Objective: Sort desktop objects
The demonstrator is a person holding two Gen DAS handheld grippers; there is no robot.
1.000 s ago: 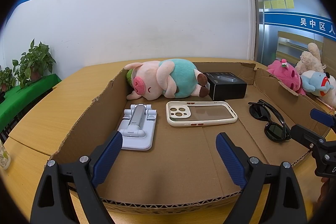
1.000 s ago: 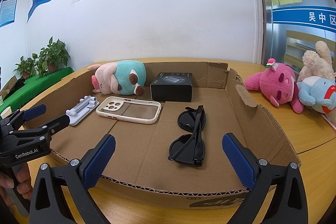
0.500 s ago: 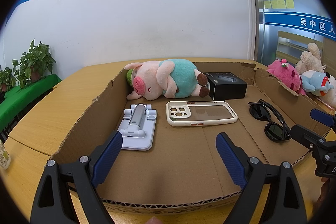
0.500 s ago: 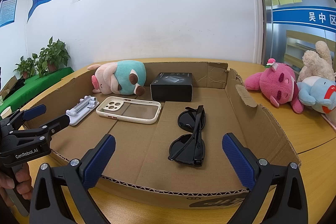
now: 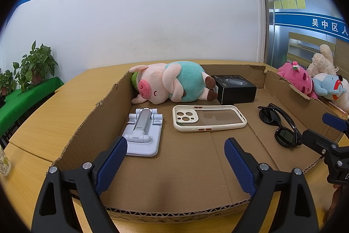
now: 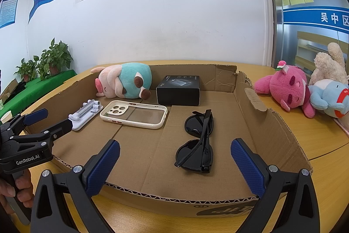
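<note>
A shallow cardboard box (image 5: pixel 87 128) (image 6: pixel 281 137) holds a plush pig (image 5: pixel 168 84) (image 6: pixel 124 84), a black box (image 5: pixel 234 88) (image 6: pixel 178 91), a cream phone case (image 5: pixel 207 120) (image 6: pixel 135 114), a white phone stand (image 5: pixel 142 134) (image 6: pixel 85 114) and black sunglasses (image 5: pixel 279 126) (image 6: pixel 199 141). My left gripper (image 5: pixel 175 155) (image 6: pixel 50 119) is open and empty at the box's near edge, just right of the stand. My right gripper (image 6: pixel 175 156) (image 5: pixel 322 128) is open and empty at the near edge, in front of the sunglasses.
The box lies on a wooden table (image 5: pixel 43 115). Several plush toys (image 6: pixel 290 88) (image 5: pixel 305 80) lie on the table right of the box. Potted plants (image 5: pixel 32 67) stand on a green surface at the left. A white wall is behind.
</note>
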